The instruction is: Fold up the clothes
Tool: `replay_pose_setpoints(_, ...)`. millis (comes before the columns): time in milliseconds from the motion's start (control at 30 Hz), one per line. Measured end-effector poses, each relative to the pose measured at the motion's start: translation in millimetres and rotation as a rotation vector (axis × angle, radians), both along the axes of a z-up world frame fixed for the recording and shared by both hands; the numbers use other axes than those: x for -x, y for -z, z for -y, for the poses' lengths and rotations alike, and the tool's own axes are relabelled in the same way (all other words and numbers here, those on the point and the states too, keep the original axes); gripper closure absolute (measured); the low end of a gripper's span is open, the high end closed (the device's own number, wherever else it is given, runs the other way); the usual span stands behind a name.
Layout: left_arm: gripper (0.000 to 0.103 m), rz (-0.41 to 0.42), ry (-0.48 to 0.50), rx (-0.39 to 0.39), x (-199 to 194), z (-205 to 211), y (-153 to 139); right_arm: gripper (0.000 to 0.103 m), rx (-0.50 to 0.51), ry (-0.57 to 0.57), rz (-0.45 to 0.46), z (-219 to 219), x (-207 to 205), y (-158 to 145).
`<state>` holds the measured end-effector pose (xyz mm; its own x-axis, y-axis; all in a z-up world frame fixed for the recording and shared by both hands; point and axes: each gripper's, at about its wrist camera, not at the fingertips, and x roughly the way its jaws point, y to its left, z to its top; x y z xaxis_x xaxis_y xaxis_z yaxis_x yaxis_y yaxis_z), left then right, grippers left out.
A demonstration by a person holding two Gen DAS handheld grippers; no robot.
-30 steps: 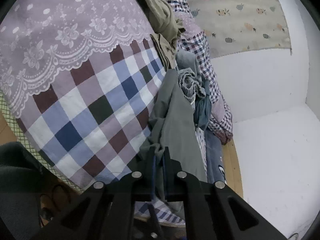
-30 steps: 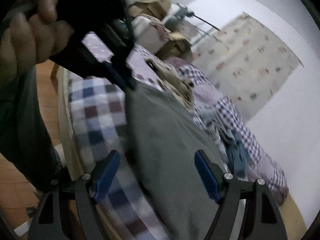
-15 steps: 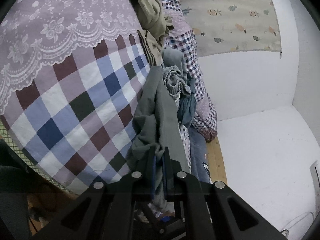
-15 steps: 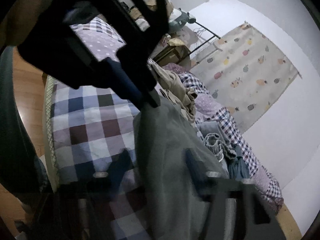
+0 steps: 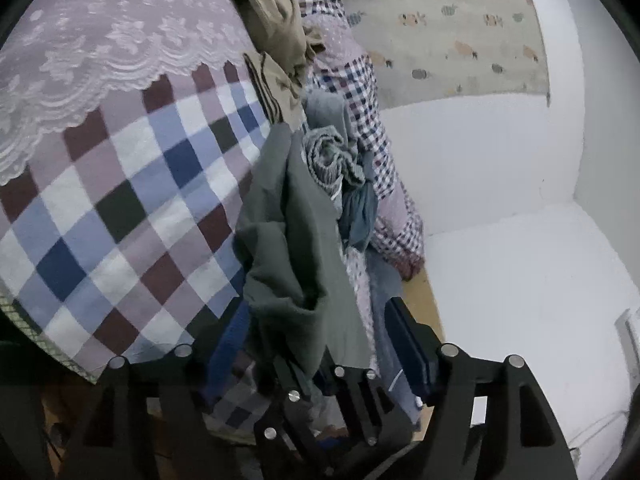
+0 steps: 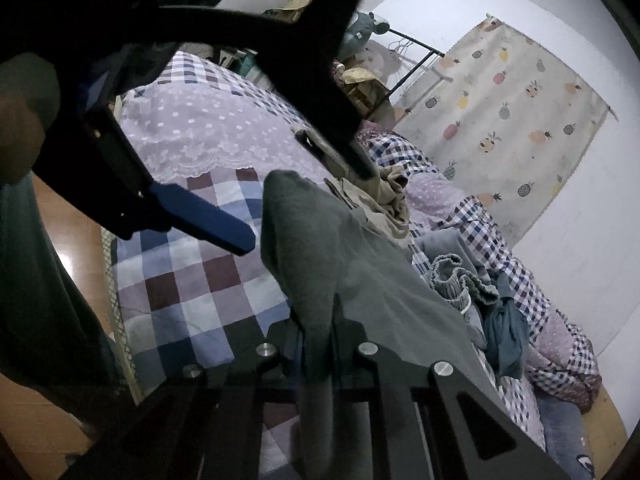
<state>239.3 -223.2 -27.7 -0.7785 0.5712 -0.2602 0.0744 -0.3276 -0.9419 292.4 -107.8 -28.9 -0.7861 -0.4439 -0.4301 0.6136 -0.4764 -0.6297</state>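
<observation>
Left wrist view: the left gripper (image 5: 316,344) has its jaws opening, the blue pads standing wide at 7 and 5 o'clock of the frame. A dull grey-green cotton garment (image 5: 292,240) hangs bunched in the gap between them, and neither pad presses on it. Under the cloth, at 6 o'clock, sits the black frame of the right gripper (image 5: 320,380), its screws showing. The checked bedspread of blue, maroon and white squares (image 5: 120,208) fills 9 o'clock, with a mauve lace-edged cover (image 5: 100,40) at 11 o'clock. A crumpled khaki garment (image 5: 276,28) lies at 12 o'clock. A rumpled grey ribbed piece (image 5: 328,156) sits near centre, beside a small-check purple quilt (image 5: 376,152) running toward 3 o'clock.

Right wrist view: the right gripper (image 6: 316,344) is closing and nearly together, pinching a fold of the grey-green garment (image 6: 340,248), which rises toward centre and drapes away to 4 o'clock over the bed. The left gripper (image 6: 280,148) looms from 10 o'clock, one blue pad (image 6: 204,216) just left of the garment's top, apart from it. A cream wall cloth printed with pineapples (image 6: 508,120) hangs at 2 o'clock.
</observation>
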Motion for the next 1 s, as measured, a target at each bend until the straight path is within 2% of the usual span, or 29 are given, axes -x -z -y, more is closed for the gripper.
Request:
replay_pose_setpoints(200, 0.029, -0.017, 0.037, 0.085, 23.4, -11.0, -7.0, 0.095, 0.012, -0.001, -0.003, -1.5, -4.3, -0.7)
replay_pose_setpoints(700, 0.034, 0.008, 0.042, 0.075, 30.3, -13.4, 6.0, 0.095, 0.023, 0.004, 0.013, 2.1, -4.5, 0.3)
replay_pose_setpoints(800, 0.041, 0.017, 0.033, 0.078, 28.5, -12.2, 7.6, 0.094, 0.025, 0.005, 0.017, 2.1, -5.0, 1.2)
replay_pose_setpoints(867, 0.055, 0.026, 0.021, 0.077, 26.9, -10.3, 9.0, 0.094, 0.025, 0.005, 0.016, 2.0, -5.0, 1.5)
replay_pose_setpoints(933, 0.065, 0.036, 0.010, 0.072, 25.5, -8.5, 10.9, 0.094, 0.026, 0.005, 0.014, 2.0, -4.8, 1.5)
replay_pose_setpoints(1000, 0.068, 0.040, 0.002, 0.072, 23.4, -7.0, 11.8, 0.094, 0.026, 0.006, 0.012, 2.0, -4.5, 1.3)
